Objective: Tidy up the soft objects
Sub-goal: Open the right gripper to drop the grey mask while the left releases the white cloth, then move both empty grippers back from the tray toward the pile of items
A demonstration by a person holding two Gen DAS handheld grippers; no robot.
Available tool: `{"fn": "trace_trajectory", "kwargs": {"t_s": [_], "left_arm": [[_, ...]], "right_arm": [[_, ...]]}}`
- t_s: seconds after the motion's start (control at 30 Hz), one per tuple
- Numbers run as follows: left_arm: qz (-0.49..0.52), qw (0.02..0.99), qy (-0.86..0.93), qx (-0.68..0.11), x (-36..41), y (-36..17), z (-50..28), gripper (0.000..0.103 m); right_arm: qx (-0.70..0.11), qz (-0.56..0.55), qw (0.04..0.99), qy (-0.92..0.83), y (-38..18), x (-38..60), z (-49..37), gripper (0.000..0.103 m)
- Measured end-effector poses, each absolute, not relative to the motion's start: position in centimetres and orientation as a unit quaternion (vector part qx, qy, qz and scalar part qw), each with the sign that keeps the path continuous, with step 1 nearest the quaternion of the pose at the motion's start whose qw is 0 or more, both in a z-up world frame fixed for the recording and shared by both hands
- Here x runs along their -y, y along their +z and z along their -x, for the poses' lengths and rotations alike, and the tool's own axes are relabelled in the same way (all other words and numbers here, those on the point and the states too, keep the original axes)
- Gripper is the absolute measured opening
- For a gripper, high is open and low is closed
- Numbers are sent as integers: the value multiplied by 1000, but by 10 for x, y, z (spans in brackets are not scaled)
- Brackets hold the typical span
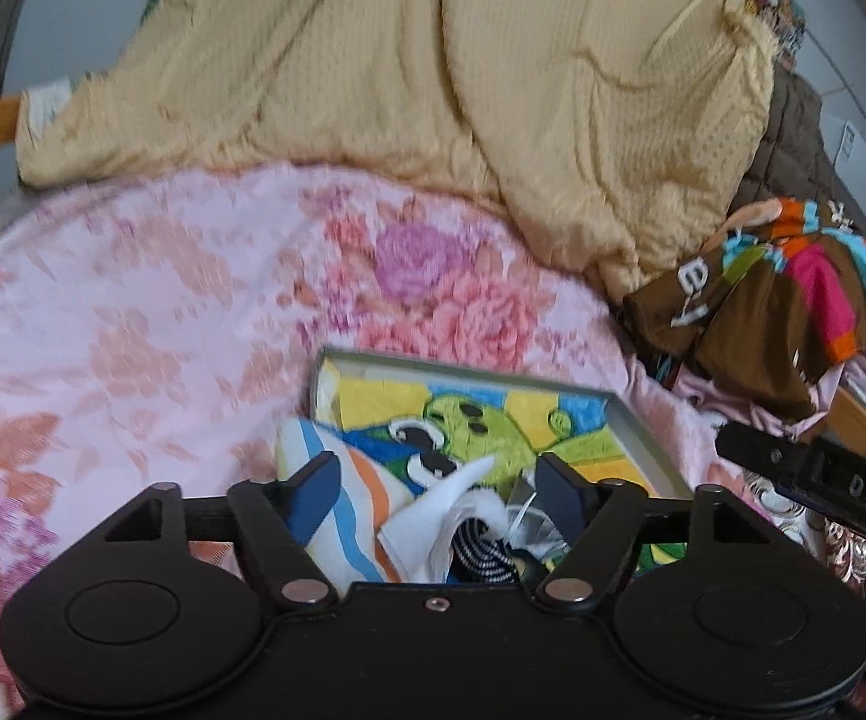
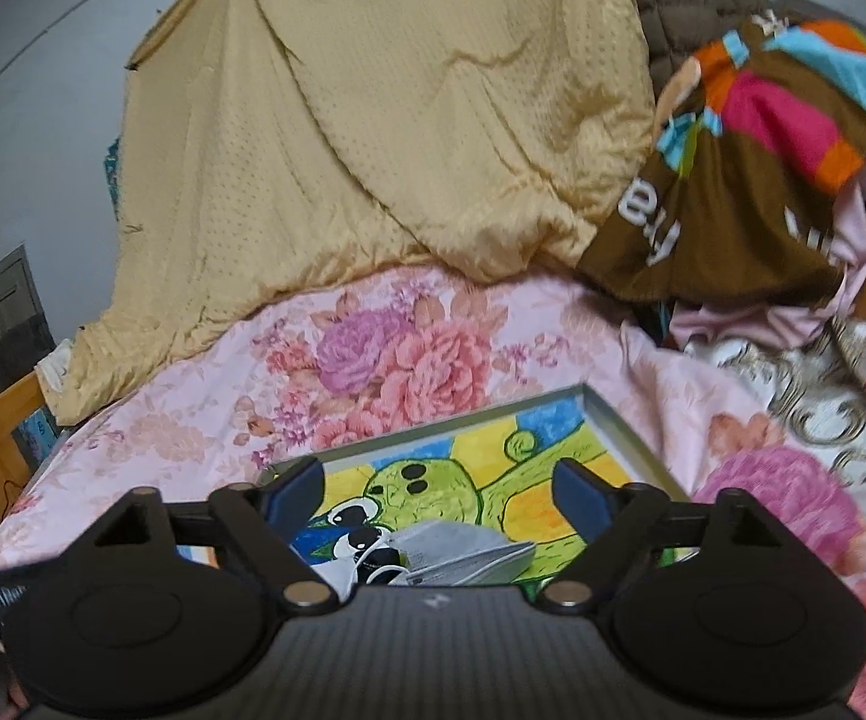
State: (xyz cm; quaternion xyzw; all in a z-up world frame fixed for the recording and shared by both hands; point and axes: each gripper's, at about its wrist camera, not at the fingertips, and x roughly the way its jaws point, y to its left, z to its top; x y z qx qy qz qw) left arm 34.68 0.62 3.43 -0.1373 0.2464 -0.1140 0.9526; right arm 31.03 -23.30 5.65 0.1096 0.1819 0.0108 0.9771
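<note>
Soft cloths [image 1: 366, 516] lie in the tray [image 1: 643, 420] near the bed's front edge; lift both grippers, left [image 1: 436, 480] and right [image 2: 439, 492], fingers open and empty, clear without snagging.

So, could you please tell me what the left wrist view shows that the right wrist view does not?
Only the left wrist view shows the striped cloth and black-and-white striped fabric heaped between the open left tool, plus the other tool's body at right. Only the right wrist view shows a grey folded mask below the open right tool. Both show the cartoon towel in its tray, the floral blanket and yellow quilt.
</note>
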Motion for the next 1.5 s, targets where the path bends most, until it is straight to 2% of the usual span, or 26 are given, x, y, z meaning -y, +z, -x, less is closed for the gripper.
{"fn": "trace_trajectory", "kwargs": {"t_s": [0.13, 0.27, 0.7, 1.07, 1.5], "left_arm": [[132, 960, -108, -223, -11, 49, -322, 84], [124, 964, -107, -209, -14, 60, -299, 87], [85, 979, -98, -159, -24, 80, -207, 101], [91, 977, -91, -173, -38, 70, -145, 101], [93, 972, -81, -200, -46, 56, -106, 102]], "right_arm": [[-161, -83, 983, 16, 68, 227, -285, 97], [-137, -63, 988, 20, 78, 221, -257, 102], [-117, -45, 991, 37, 83, 213, -177, 103], [-121, -52, 990, 42, 76, 211, -117, 103], [-162, -49, 984, 46, 60, 205, -75, 103]]}}
